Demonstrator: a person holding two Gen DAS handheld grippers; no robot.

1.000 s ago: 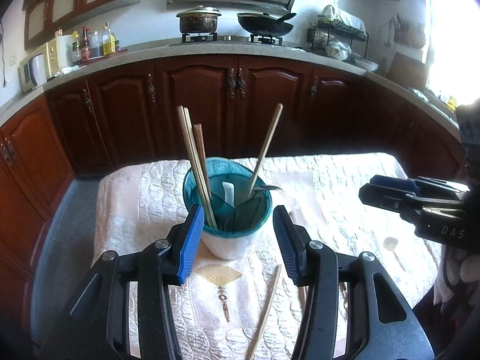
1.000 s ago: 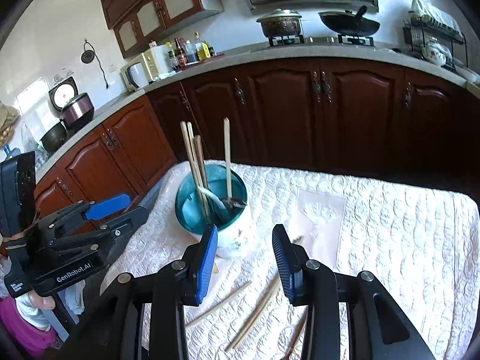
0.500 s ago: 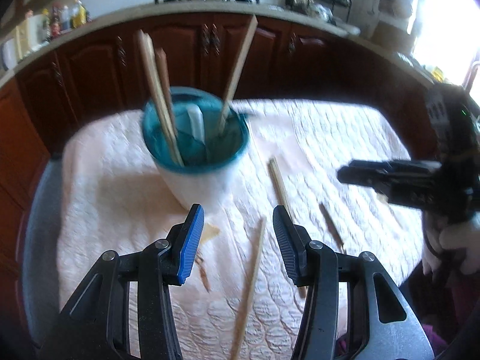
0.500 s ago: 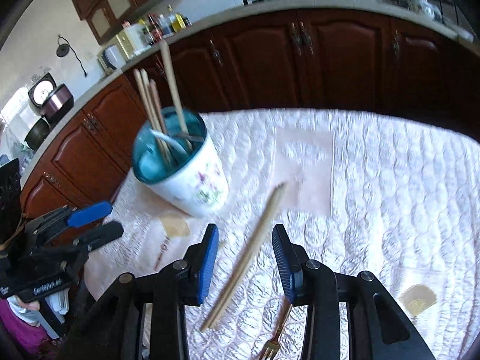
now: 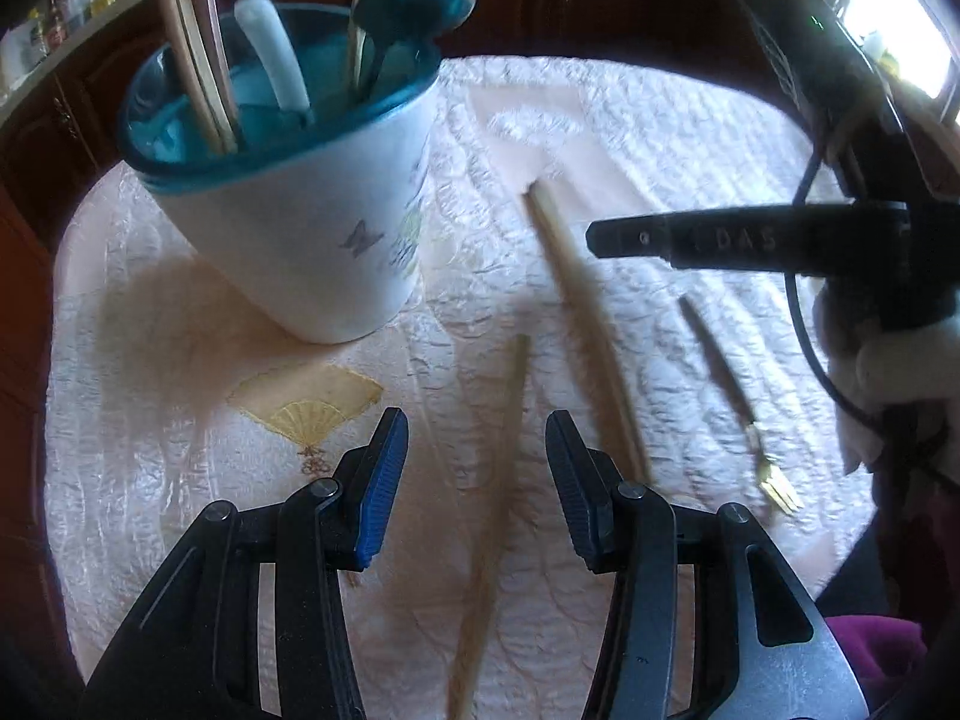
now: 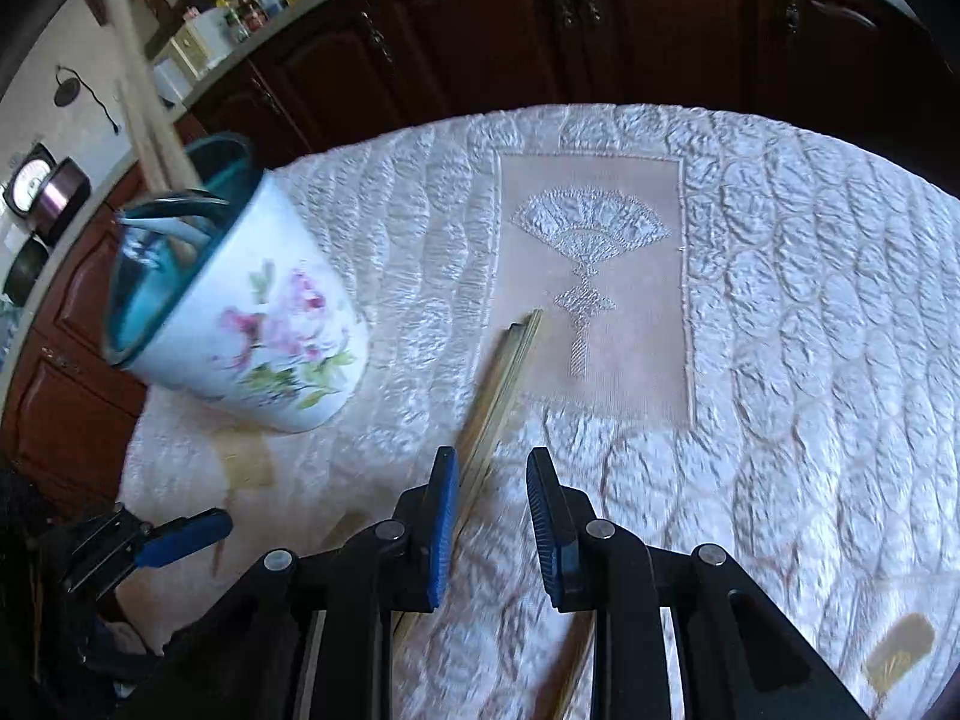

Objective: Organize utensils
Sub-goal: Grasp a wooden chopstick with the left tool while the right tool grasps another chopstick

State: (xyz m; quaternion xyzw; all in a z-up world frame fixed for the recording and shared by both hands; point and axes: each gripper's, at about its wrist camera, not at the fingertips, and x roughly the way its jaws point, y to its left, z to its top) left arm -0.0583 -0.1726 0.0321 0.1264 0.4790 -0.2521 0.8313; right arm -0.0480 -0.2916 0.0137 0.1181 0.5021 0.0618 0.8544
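My left claw (image 5: 477,468) stands apart with nothing clamped, hanging over a chopstick (image 5: 492,504) that lies lengthwise on the cloth (image 5: 150,450) between and under its pads. My right claw (image 6: 492,510) is closing, pads not yet together; a pale chopstick pair (image 6: 501,372) runs up from beside its left pad, and I cannot tell whether the pad touches it.

Only the left view shows the small gold fork (image 5: 744,414) lying right of the pair (image 5: 585,324), with the right claw (image 5: 606,237) seen from the side above it. Only the right view shows the flowers on the cup (image 6: 252,324) and the embroidered fan panel (image 6: 594,276) beyond the pair's far end; the left claw (image 6: 180,537) peeks in at lower left.

The cup (image 5: 300,204) stands on the tabletop left of both loose lots, with chopsticks (image 5: 192,42) and a white handle (image 5: 273,54) in it. Dark cabinets (image 6: 600,18) ring the far side.
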